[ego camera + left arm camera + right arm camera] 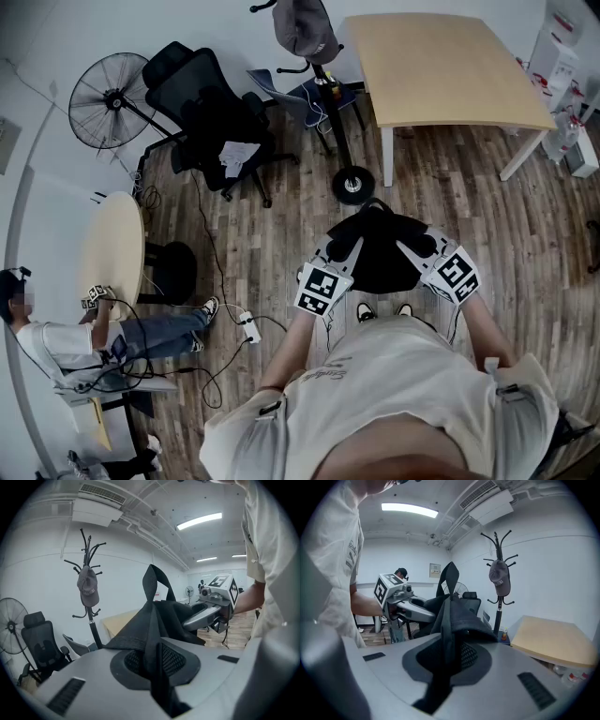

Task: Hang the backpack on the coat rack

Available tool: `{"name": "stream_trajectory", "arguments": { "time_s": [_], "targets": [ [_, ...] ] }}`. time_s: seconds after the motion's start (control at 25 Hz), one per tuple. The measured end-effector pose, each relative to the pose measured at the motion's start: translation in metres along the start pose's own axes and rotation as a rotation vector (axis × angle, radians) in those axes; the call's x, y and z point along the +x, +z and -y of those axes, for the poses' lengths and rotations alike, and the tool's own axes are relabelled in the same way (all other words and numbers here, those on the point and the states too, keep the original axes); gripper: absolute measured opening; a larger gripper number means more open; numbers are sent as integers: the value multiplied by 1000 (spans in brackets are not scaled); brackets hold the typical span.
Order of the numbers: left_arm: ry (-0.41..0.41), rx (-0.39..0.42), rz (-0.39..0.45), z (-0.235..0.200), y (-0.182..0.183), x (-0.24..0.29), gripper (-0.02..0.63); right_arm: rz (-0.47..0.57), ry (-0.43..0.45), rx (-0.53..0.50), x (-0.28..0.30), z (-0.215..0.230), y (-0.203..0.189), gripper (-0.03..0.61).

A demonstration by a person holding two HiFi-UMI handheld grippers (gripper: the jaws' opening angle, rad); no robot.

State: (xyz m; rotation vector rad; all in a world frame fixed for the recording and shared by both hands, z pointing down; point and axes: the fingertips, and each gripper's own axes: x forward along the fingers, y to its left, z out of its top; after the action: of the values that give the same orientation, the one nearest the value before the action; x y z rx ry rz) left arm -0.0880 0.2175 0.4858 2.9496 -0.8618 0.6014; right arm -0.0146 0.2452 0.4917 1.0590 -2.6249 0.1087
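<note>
I hold a black backpack (380, 248) up between both grippers, in front of my chest. My left gripper (342, 251) is shut on a fold of its fabric and strap (152, 620), which rises from between the jaws. On the other side, my right gripper (417, 246) is shut on another fold of the backpack (452, 616). The black coat rack (328, 103) stands just beyond the backpack on a round base (352, 185), with a grey cap (305, 28) hanging near its top. Its bare hooks (89, 543) show above the cap (87, 587) in the left gripper view, and the hooks (499, 541) show again in the right gripper view.
A light wooden table (450, 66) stands to the right of the rack. A black office chair (211, 112) and a floor fan (108, 98) stand to its left. A seated person (84, 342) is by a round table (112, 248). Cables and a power strip (248, 328) lie on the floor.
</note>
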Motion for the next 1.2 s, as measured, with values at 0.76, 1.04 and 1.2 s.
{"name": "stream_trajectory", "arguments": {
  "time_s": [0.76, 1.04, 1.2],
  "targets": [
    [-90, -1, -7, -62, -27, -1, 43, -37, -88, 81, 70, 5, -3, 28],
    [-83, -26, -40, -98, -29, 32, 43, -59, -65, 106, 101, 42, -6, 28],
    [-54, -58, -67, -120, -28, 58, 43, -52, -25, 100, 120, 75, -9, 28]
  ]
}}
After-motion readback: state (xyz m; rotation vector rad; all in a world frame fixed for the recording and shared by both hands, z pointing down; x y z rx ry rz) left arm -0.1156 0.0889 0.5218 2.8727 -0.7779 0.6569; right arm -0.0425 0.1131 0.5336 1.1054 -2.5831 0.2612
